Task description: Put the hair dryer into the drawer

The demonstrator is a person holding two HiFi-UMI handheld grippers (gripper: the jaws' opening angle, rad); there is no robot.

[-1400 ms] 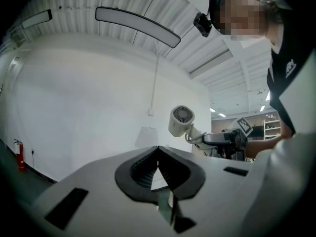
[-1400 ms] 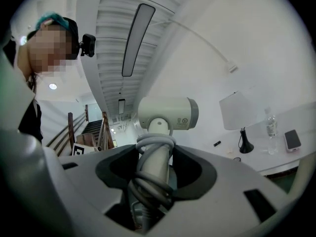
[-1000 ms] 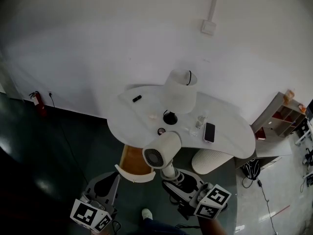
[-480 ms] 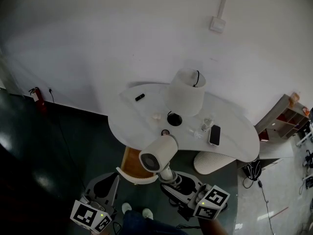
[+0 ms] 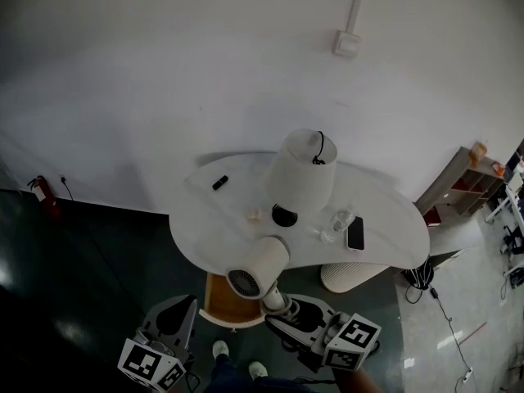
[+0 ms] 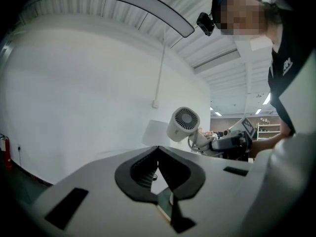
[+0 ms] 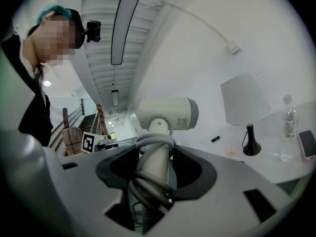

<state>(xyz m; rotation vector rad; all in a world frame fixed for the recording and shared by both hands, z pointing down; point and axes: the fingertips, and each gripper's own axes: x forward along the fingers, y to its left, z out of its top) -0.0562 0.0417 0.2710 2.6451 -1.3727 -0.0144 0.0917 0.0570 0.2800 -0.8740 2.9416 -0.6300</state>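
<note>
A white hair dryer [image 5: 257, 268] hangs over the front edge of the white table [image 5: 221, 219], its grille end facing me. My right gripper [image 5: 277, 308] is shut on the dryer's handle. In the right gripper view the jaws clamp the handle [image 7: 154, 167], which has the cord wound round it, with the dryer's barrel [image 7: 165, 115] above. Just left of the dryer and below it, the drawer [image 5: 219, 297] stands pulled out, showing its wooden inside. My left gripper [image 5: 187, 303] hangs left of the drawer, shut with nothing in it [image 6: 158, 148].
On the table stand a white lamp [image 5: 300, 170], a clear bottle [image 5: 341, 219], a dark phone [image 5: 354, 233] and a small black object [image 5: 219, 182]. A white ribbed stool [image 5: 354, 277] sits under the table's right side. My feet [image 5: 221, 350] show below the drawer.
The head view has shifted. The hair dryer has come slightly lower and left, closer over the open drawer, still in my right gripper. The left gripper has barely moved.
</note>
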